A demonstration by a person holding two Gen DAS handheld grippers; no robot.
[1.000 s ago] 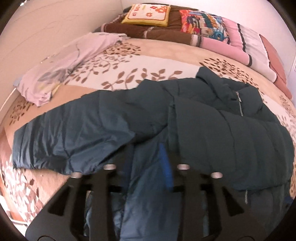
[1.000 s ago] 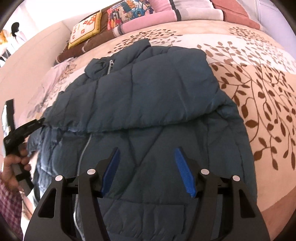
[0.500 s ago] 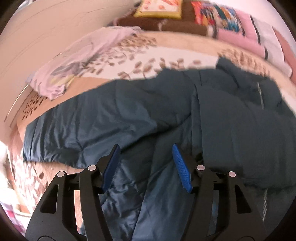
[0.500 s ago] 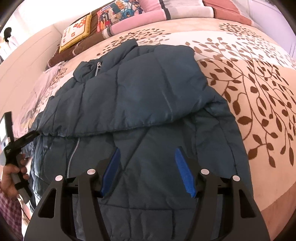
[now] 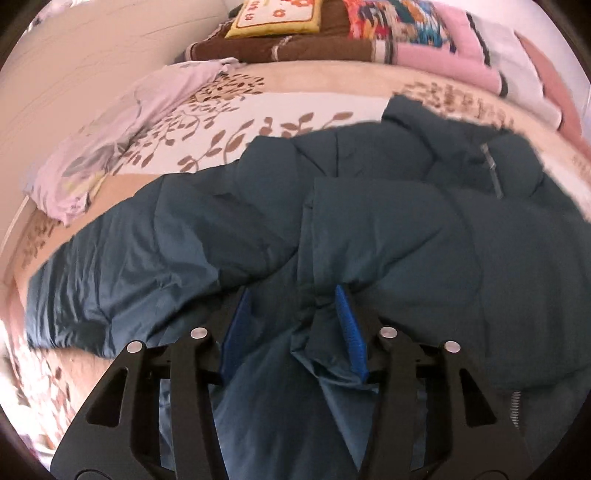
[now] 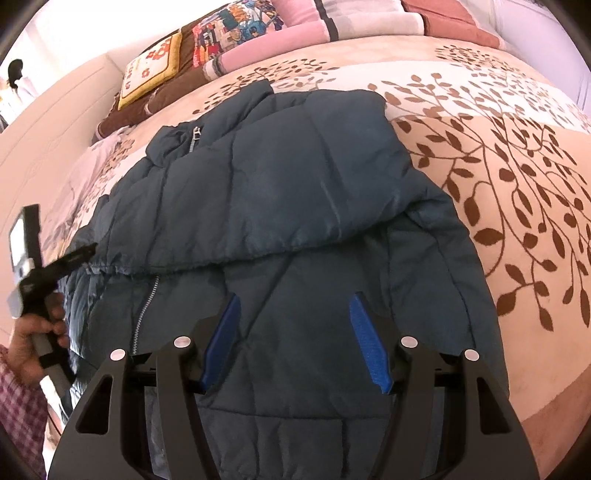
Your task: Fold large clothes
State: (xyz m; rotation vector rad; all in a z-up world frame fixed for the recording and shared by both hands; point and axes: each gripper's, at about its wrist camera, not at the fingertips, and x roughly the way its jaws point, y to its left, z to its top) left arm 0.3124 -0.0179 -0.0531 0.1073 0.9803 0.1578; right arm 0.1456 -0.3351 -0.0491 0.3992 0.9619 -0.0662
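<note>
A dark teal puffer jacket (image 5: 388, 229) lies spread on the bed, its upper half folded down over the lower half; it also shows in the right wrist view (image 6: 280, 192). One sleeve (image 5: 122, 266) stretches out to the left. My left gripper (image 5: 291, 317) is open, its blue pads either side of a raised fold of jacket fabric. My right gripper (image 6: 293, 332) is open and empty, hovering over the jacket's lower front beside the zipper (image 6: 142, 314). The left gripper (image 6: 79, 256) also shows at the jacket's left edge in the right wrist view.
The bed (image 6: 517, 166) has a beige cover with a brown leaf pattern. A lilac cloth (image 5: 122, 136) lies at the left. Pillows and folded blankets (image 5: 369, 33) line the headboard. A wall (image 5: 74, 55) runs along the left side.
My left gripper opened from shut and moved forward onto the jacket fold. My right gripper stayed open and shifted slightly over the jacket.
</note>
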